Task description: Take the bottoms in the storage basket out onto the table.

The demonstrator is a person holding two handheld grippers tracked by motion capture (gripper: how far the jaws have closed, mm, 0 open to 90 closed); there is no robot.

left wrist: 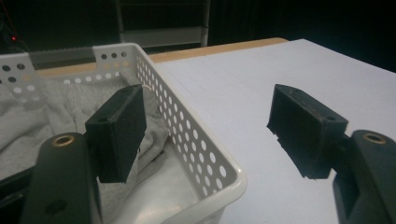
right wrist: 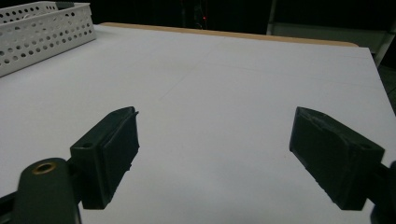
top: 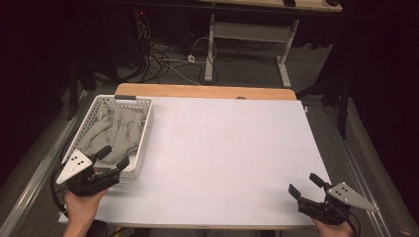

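The basket (left wrist: 196, 144) is glossy white plastic, perforated with round holes. The cloth (left wrist: 51, 112) in it is soft grey knit, matt. The desk (top: 232, 148) has a smooth matt white sheet over a wood edge. The left tongs (left wrist: 208, 135) are matt black, slightly rough.

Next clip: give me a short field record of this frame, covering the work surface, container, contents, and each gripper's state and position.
surface: white sheet covering a wooden table
container: white perforated basket at the sheet's left edge
contents: grey cloth, crumpled inside the basket
left gripper: open, jaws straddling the basket's near corner, one over the cloth and one over the sheet, holding nothing
right gripper: open, holding nothing, over bare sheet at the near right corner
cloth contact: none visible
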